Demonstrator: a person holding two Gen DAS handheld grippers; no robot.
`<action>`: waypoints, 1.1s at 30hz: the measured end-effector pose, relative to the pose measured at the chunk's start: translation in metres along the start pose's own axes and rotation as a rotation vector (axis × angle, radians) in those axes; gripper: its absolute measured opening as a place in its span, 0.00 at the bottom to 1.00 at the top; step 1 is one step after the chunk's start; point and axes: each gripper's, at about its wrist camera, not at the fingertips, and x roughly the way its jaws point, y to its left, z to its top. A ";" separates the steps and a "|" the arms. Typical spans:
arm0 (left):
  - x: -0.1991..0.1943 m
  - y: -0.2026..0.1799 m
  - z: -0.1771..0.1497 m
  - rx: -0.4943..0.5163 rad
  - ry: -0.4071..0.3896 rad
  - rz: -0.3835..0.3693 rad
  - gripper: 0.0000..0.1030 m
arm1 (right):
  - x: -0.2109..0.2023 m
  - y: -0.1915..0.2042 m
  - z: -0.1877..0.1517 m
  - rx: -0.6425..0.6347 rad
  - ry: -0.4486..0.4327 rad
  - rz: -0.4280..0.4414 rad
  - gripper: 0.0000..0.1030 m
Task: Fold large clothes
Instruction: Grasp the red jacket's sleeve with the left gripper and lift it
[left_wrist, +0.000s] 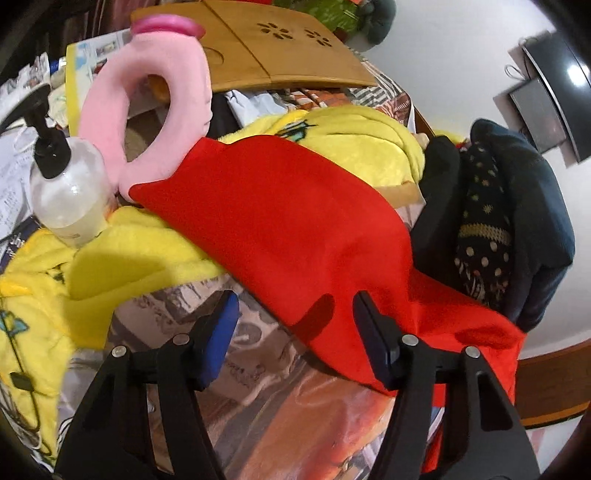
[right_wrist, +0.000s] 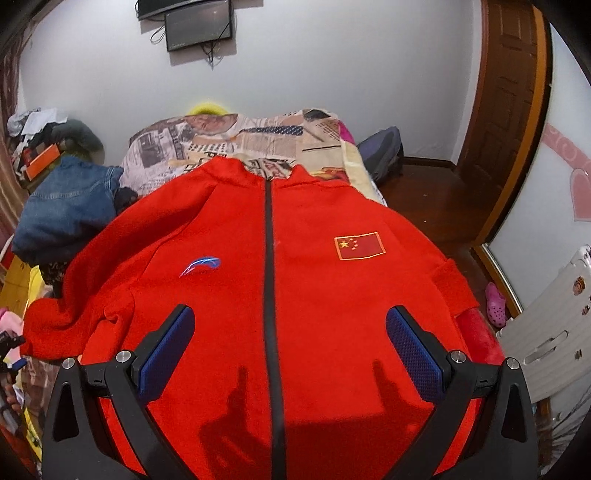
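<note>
Lying front-up on the bed (right_wrist: 221, 147), the red jacket (right_wrist: 273, 295) loses its hem below the frame, the right hand-held gripper (right_wrist: 290, 339) gaping empty above it, the left hand-held gripper (left_wrist: 293, 328) part-open, empty, over its sleeve (left_wrist: 280, 221).

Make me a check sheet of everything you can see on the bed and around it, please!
Surface: bed with newspaper-print cover.
Job's things: red jacket spread flat, zipped, front up; its sleeve lies over a yellow blanket.
Clutter: pink plush ring, pump bottle, wooden tray, denim pile, dark dotted clothes.
Grippers: left gripper open at the sleeve edge; right gripper open above the jacket.
Cables: wires under the wall screen.
Surroundings: white wall, wooden door.
</note>
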 end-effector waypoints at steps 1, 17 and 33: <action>0.002 0.001 0.003 -0.002 -0.006 -0.005 0.61 | 0.002 0.001 0.001 -0.002 0.004 0.002 1.00; -0.027 -0.062 0.016 0.234 -0.212 0.133 0.03 | 0.004 0.010 0.005 -0.028 0.010 0.018 1.00; -0.170 -0.286 -0.056 0.749 -0.482 -0.269 0.02 | -0.005 0.008 0.015 -0.086 -0.063 0.084 1.00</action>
